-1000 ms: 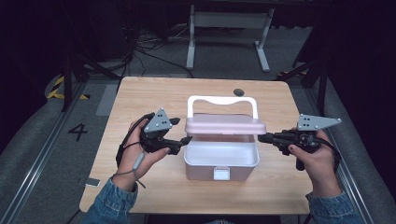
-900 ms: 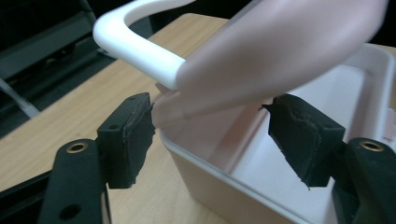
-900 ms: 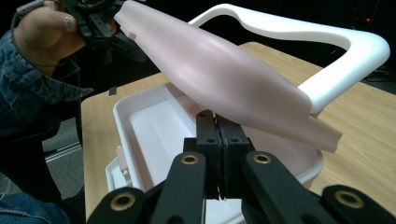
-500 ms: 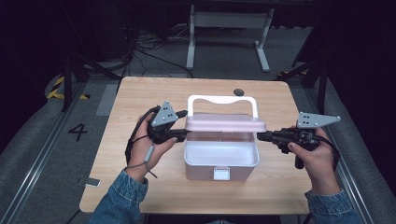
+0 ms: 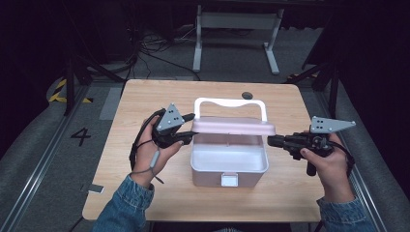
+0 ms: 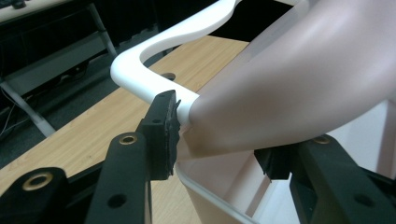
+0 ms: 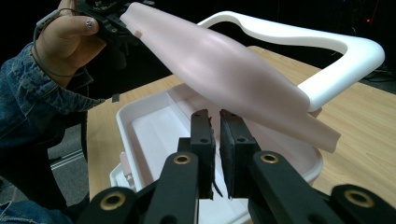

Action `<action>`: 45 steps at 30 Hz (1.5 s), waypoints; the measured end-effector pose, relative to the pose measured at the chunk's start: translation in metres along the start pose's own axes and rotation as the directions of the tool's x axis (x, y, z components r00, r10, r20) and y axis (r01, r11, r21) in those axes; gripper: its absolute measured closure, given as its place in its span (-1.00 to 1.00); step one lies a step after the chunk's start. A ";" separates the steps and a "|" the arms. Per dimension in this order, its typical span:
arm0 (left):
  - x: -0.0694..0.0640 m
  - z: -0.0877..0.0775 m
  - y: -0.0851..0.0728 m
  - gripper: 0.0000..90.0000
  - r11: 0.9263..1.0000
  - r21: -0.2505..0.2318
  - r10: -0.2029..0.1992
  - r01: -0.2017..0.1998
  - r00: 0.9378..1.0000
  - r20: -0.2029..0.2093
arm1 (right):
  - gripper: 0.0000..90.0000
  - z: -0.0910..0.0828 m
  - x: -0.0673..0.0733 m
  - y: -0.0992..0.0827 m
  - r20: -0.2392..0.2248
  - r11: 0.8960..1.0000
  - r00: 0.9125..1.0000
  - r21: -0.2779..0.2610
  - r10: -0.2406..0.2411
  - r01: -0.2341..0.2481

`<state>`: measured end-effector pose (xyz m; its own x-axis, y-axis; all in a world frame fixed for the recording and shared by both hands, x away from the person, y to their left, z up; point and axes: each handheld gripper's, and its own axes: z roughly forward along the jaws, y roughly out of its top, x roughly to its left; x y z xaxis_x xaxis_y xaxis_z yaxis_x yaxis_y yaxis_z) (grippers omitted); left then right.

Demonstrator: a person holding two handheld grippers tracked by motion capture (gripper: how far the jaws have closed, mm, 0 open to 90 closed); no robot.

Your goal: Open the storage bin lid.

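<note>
1. 2 hand-held grippers are at work on 1 pink storage box (image 5: 229, 166), which sits open near the front middle of the wooden table (image 5: 145, 96), between them.
2. Left gripper (image 5: 189, 126): held in the person's left hand (image 5: 153, 150), at the box's left end. In the left gripper view its jaws stand apart on either side of the raised pink lid (image 6: 299, 84), 1 pad (image 6: 164, 135) beside the white handle (image 6: 154, 60) where it meets the lid's corner, the other pad low under the lid's edge. Whether the pads press on the lid cannot be told.
3. Right gripper (image 5: 271, 140): held in the right hand (image 5: 329, 162), at the box's right end. In the right gripper view its 2 jaws are nearly together with only a thin slit between the pads and nothing in it; the tips sit just under the lid's (image 7: 224, 74) lower edge, above the box's white interior (image 7: 154, 135).
4. Lid: lifted off the box rim and tilted, spanning from 1 gripper to the other, just ahead of both sets of tips.
5. Handle: white, standing up beyond the lid, on the far side from both grippers.
6. Beyond the table, further from both grippers: a white frame leg (image 5: 232, 29) on a dark floor.
</note>
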<state>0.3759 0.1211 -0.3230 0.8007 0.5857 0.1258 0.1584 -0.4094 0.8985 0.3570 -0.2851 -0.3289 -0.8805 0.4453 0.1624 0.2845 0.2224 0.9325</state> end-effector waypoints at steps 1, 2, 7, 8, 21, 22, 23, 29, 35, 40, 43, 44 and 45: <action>0.001 0.000 0.001 0.24 1.000 -0.010 0.000 0.000 1.000 0.003 | 0.87 -0.001 0.000 0.000 0.000 1.000 1.000 0.001 0.001 -0.001; 0.001 -0.001 0.002 0.24 1.000 -0.017 -0.007 0.007 1.000 0.013 | 0.87 -0.002 0.000 0.000 0.002 1.000 1.000 -0.001 0.001 -0.001; 0.003 -0.004 0.008 0.26 0.999 -0.048 0.009 -0.009 1.000 0.012 | 0.86 -0.010 -0.001 -0.002 0.016 1.000 1.000 -0.011 0.010 -0.009; 0.003 -0.005 0.010 0.27 0.998 -0.056 0.007 -0.006 1.000 0.013 | 0.86 -0.012 -0.001 -0.002 0.020 1.000 1.000 -0.014 0.012 -0.012; 0.014 0.000 0.031 0.42 0.998 -0.050 0.035 -0.033 0.999 0.036 | 0.85 -0.031 -0.001 -0.009 0.065 0.999 0.997 -0.031 0.040 -0.038; 0.015 0.000 0.033 0.40 0.998 -0.046 0.037 -0.036 0.999 0.031 | 0.85 -0.032 -0.001 -0.009 0.069 0.999 0.997 -0.031 0.041 -0.039; 0.017 0.001 0.034 0.40 0.998 -0.041 0.040 -0.039 0.999 0.032 | 0.85 -0.032 -0.001 -0.010 0.073 0.999 0.996 -0.032 0.043 -0.041; 0.027 0.006 0.042 0.44 0.999 -0.037 0.016 -0.014 0.999 0.047 | 0.84 -0.035 0.000 -0.013 0.082 0.998 0.995 -0.027 0.050 -0.048; 0.042 0.015 0.048 0.52 0.998 -0.048 -0.040 0.043 0.996 0.076 | 0.84 -0.042 0.001 -0.015 0.100 0.998 0.993 -0.035 0.058 -0.055; 0.057 0.027 0.051 0.57 0.996 -0.052 -0.063 0.066 0.996 0.068 | 0.82 -0.045 0.001 -0.016 0.115 0.998 0.992 -0.038 0.058 -0.054; 0.063 0.033 0.051 0.58 0.996 -0.050 -0.076 0.079 0.995 0.064 | 0.81 -0.047 0.001 -0.018 0.121 0.998 0.991 -0.038 0.062 -0.058; 0.065 0.035 0.051 0.58 0.995 -0.051 -0.079 0.082 0.995 0.060 | 0.82 -0.047 0.001 -0.018 0.122 0.997 0.990 -0.039 0.064 -0.059; 0.067 0.037 0.051 0.58 0.995 -0.049 -0.082 0.085 0.995 0.058 | 0.81 -0.048 0.001 -0.018 0.123 0.998 0.990 -0.037 0.064 -0.060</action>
<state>0.4585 0.1135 -0.2838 0.8171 0.5759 0.0268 0.1976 -0.3234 0.9254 0.3330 -0.3304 -0.3302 -0.8071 0.5621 0.1806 0.3224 0.1633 0.9324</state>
